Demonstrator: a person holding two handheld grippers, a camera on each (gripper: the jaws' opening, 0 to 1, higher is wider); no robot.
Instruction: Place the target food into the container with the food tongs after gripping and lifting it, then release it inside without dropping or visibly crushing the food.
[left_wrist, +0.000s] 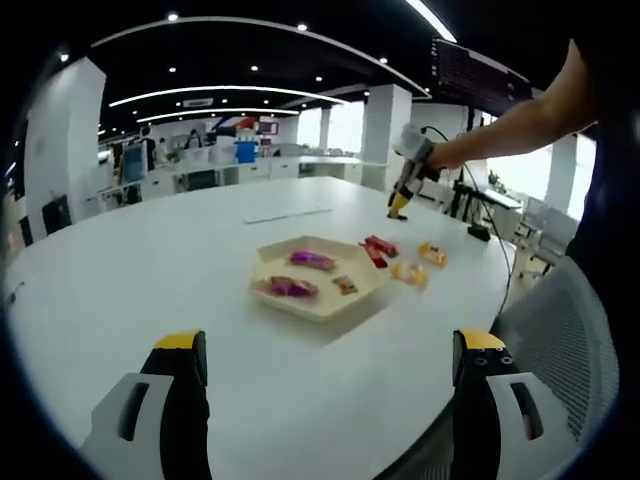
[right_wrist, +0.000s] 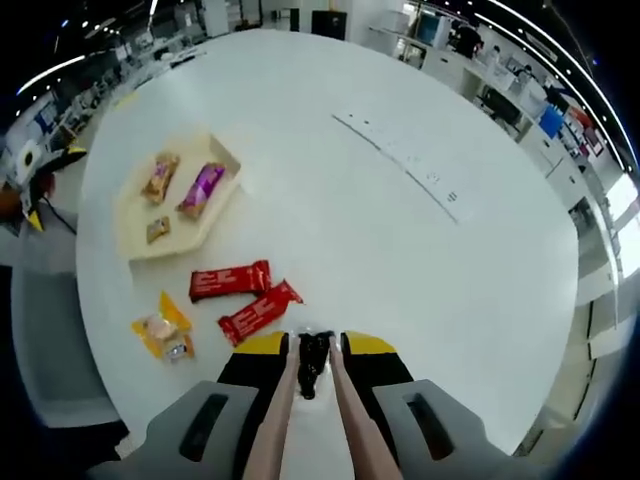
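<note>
On the white round table (left_wrist: 150, 280), read from left to right in the left gripper view, lie a cream hexagonal tray (left_wrist: 318, 275) that holds three wrapped snacks, then two red bars (left_wrist: 378, 248), then two yellow packets (left_wrist: 420, 263), all just beside the tray. The left gripper (left_wrist: 330, 360) hangs low over the near table edge, its jaws spread wide with nothing between them. At upper right the right gripper (left_wrist: 400, 205) hovers above the table beyond the red bars, held on a person's outstretched arm (left_wrist: 510, 125).

In the right gripper view the tray (right_wrist: 135, 235) sits at left, the red bars (right_wrist: 245, 295) and yellow packets (right_wrist: 162, 335) nearer the jaws. The right gripper (right_wrist: 312, 345) is pressed onto the food tongs (right_wrist: 312, 420), whose arms run between its jaws to a dark tip. This grip is not legible in the left gripper view, which instead gives the tool's height above the table.

The step in hand is judged to be the approach: no food is yet pinched. The next move calls for lowering the tongs over one loose item, probably a red bar, and squeezing lightly.
</note>
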